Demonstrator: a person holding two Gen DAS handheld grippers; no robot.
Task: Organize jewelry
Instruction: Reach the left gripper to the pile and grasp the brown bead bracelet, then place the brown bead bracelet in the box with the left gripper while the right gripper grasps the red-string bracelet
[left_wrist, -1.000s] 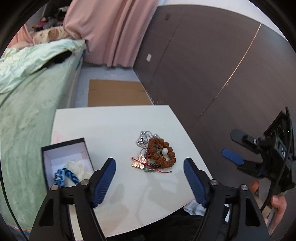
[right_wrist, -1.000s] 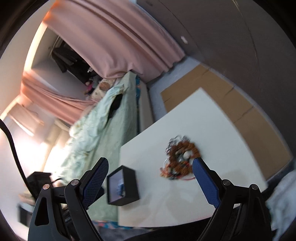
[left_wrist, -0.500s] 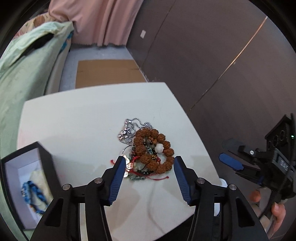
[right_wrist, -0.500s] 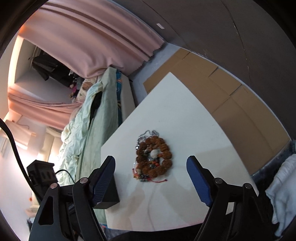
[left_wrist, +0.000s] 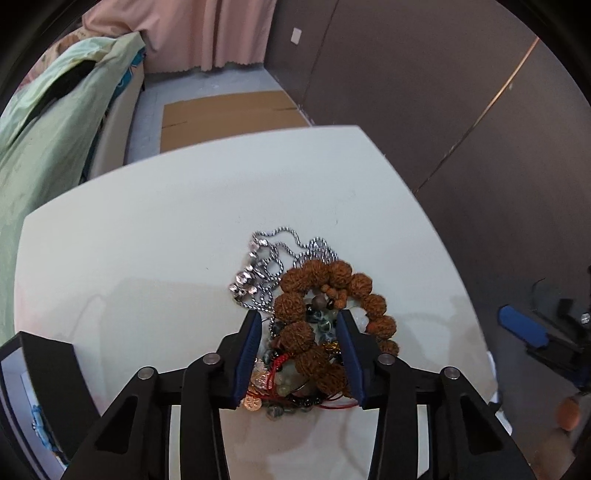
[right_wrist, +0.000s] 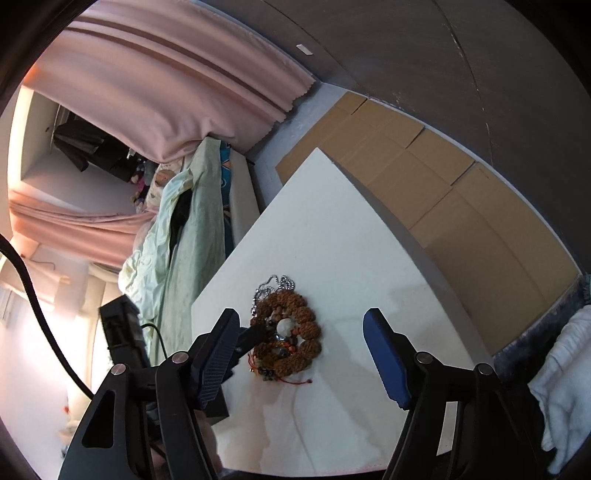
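A heap of jewelry lies on the white table (left_wrist: 147, 258): a brown bead bracelet (left_wrist: 332, 280), a silver chain (left_wrist: 269, 254), red cord and small charms (left_wrist: 258, 384). My left gripper (left_wrist: 298, 325) is down over the heap with its blue jaws partly closed around the near side of the brown bracelet. In the right wrist view the heap (right_wrist: 288, 332) lies between the open fingers of my right gripper (right_wrist: 301, 356), which hovers above the table and holds nothing. The left gripper's tip (right_wrist: 255, 334) reaches into the heap from the left.
A black jewelry box (left_wrist: 33, 387) with a blue bracelet inside sits at the table's left front. A bed with a green cover (left_wrist: 48, 122) lies to the left, a dark wall panel (left_wrist: 443, 92) to the right, and cardboard (left_wrist: 229, 114) on the floor beyond.
My left gripper has moved forward and down onto the heap and its jaws have narrowed around the brown bracelet. The right gripper has come a little closer to the table, still open.
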